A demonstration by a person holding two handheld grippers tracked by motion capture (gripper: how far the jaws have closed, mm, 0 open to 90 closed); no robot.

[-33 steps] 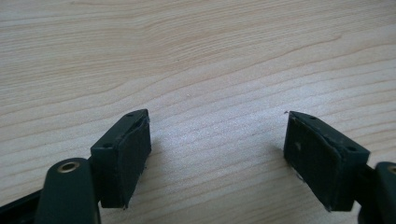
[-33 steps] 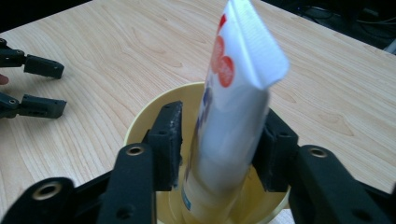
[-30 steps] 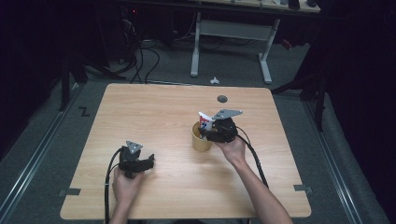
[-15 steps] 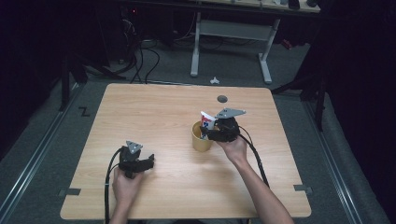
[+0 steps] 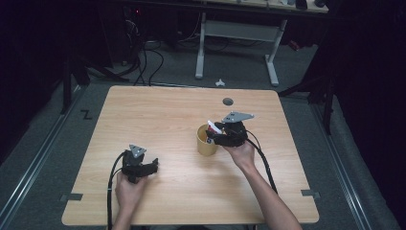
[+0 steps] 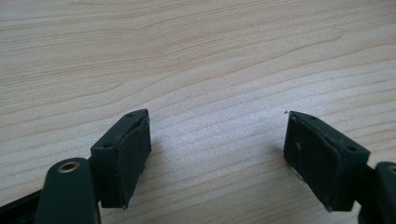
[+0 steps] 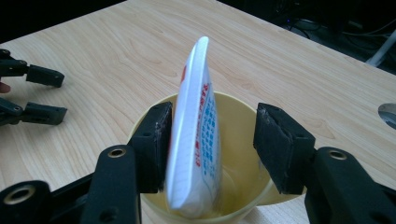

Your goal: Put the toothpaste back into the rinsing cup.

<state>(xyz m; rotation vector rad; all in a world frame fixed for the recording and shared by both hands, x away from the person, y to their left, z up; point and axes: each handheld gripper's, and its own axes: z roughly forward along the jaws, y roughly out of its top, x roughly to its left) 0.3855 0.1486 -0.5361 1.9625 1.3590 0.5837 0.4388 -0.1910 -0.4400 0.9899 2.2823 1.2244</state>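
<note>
Standing about half open over the yellow cup (image 7: 205, 186), our right gripper (image 7: 212, 144) has just been opening, releasing the white tube (image 7: 196, 140), which leans against one pad inside the cup, presumably for storage. Our left gripper (image 6: 219, 154) rests wide open and empty on the table (image 5: 163, 110).

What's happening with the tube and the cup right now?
Right tongs just opening, tube loose between them, standing in yellow cup. Left tongs open over bare table. Nothing in the way.
</note>
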